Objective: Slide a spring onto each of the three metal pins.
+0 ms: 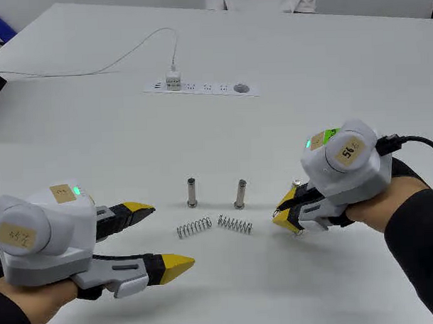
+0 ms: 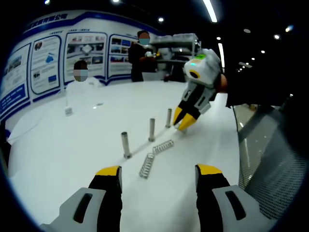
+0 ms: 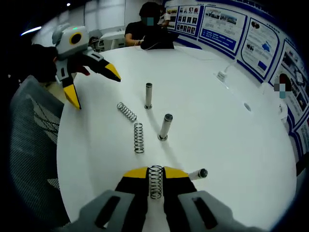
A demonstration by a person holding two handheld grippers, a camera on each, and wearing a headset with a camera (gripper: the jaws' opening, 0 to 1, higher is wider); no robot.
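Note:
Two metal pins (image 1: 192, 193) (image 1: 240, 194) stand upright on the white table, and a third pin (image 1: 297, 182) stands just beside my right gripper (image 1: 282, 218). That gripper (image 3: 155, 175) is shut on a spring (image 3: 155, 181), held lengthwise between its yellow tips, with the third pin (image 3: 198, 174) close on its right. Two loose springs (image 1: 194, 227) (image 1: 235, 223) lie flat in front of the pins. My left gripper (image 1: 158, 235) hovers at the lower left, open and holding nothing. In the left gripper view its tips (image 2: 158, 171) point at the springs (image 2: 146, 165) and pins (image 2: 151, 129).
A white power strip (image 1: 200, 86) with a plug and cable lies at the far middle of the table. People sit at the table's far side (image 3: 147, 26). A mesh chair back (image 3: 34, 145) stands by the near edge.

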